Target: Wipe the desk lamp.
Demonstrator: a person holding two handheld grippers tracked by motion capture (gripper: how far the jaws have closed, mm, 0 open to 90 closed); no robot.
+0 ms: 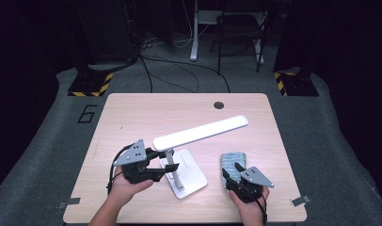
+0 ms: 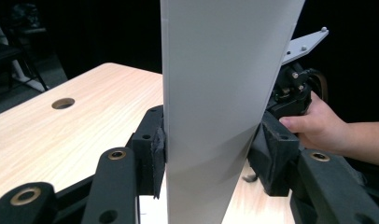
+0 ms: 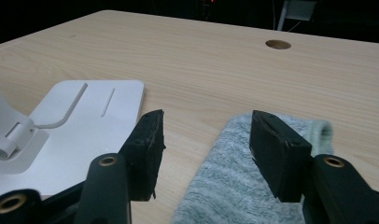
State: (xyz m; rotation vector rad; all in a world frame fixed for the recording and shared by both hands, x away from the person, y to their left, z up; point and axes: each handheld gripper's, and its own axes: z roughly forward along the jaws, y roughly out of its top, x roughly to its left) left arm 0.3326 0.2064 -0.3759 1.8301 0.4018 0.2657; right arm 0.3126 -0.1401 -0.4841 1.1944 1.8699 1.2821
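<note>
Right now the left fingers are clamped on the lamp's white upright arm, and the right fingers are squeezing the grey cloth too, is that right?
Not quite. The left gripper does clamp the lamp arm, but the right gripper is open: in the right gripper view its fingers stand apart above the grey cloth and pinch nothing.

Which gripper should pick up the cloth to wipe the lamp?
Right. The right gripper hovers with open jaws just above the grey cloth. The left gripper is shut on the desk lamp's upright arm, steadying it.
</note>
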